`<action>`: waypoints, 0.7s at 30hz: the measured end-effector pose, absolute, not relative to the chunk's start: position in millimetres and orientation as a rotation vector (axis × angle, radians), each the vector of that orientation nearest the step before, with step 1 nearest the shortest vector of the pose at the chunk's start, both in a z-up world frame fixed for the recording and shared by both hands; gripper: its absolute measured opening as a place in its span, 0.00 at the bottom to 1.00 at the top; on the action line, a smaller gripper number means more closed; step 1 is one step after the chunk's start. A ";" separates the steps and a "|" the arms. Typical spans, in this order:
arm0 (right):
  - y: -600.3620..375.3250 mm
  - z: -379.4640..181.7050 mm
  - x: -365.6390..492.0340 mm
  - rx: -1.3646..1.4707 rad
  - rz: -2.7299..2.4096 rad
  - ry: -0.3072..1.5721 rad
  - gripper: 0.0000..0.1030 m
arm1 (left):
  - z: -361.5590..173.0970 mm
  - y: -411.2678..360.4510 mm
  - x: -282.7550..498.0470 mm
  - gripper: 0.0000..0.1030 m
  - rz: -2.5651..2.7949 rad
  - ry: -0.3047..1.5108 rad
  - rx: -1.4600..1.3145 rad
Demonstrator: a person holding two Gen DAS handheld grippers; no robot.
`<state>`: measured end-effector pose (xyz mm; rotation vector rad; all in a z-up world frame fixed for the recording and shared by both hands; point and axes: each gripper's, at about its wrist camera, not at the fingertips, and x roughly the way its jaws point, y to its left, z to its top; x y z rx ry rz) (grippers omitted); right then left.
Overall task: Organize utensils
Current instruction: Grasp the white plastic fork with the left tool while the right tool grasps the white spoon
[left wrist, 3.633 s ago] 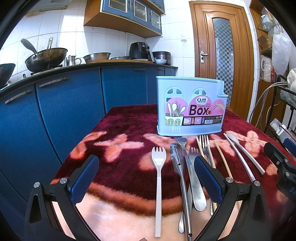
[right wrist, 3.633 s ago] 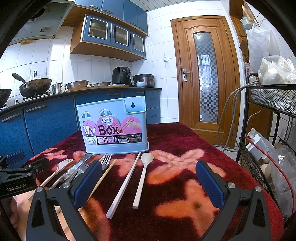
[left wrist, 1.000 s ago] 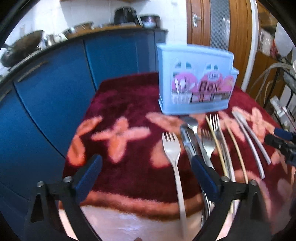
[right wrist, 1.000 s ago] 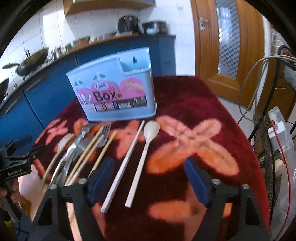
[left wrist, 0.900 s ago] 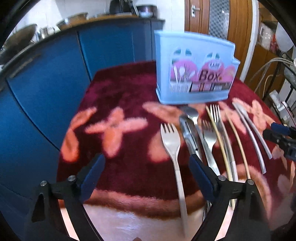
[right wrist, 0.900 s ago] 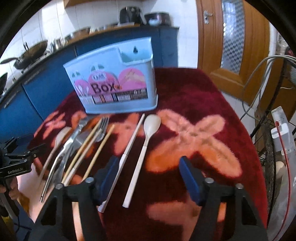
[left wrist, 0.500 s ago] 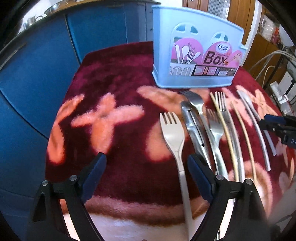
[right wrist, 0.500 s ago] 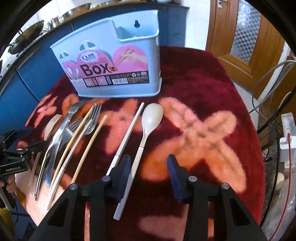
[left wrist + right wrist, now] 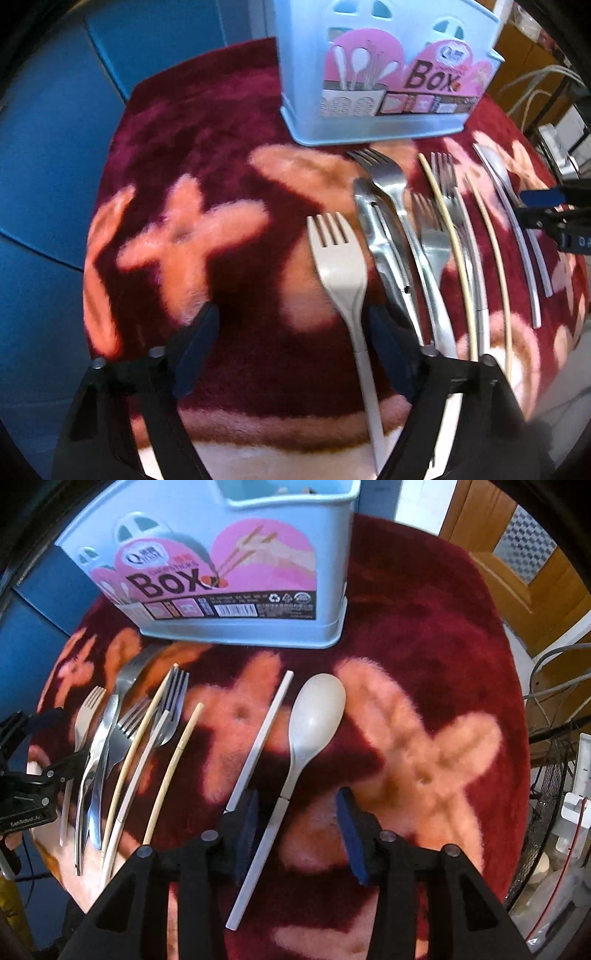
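The right gripper (image 9: 295, 829) has just been narrowing its jaws, which stand apart astride the white spoon's (image 9: 309, 728) thin handle on the bench, near the blue box (image 9: 236, 572). The left gripper (image 9: 291, 350), jaws closing but apart, straddles the white fork's (image 9: 341, 273) neck. Both look light, stiff and slippery, so grip mid-handle.

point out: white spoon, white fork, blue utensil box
white spoon (image 9: 317, 710): right wrist view, on the bowl.
white fork (image 9: 341, 267): left wrist view, on the head below the tines.
blue utensil box (image 9: 236, 633): right wrist view, on the front base rim.
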<state>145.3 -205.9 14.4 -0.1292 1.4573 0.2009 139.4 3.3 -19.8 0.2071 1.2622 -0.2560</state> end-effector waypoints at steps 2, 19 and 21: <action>-203.2 14.6 150.2 -0.150 0.204 1.479 0.41 | -16.0 -2.8 142.3 0.56 -0.274 1.286 0.217; -207.8 38.4 124.3 -0.062 0.285 1.348 0.07 | 5.7 14.4 123.4 0.13 -0.330 1.265 0.049; -213.1 44.9 115.6 -0.034 0.292 1.319 0.07 | 12.4 22.5 116.4 0.12 -0.335 1.232 0.022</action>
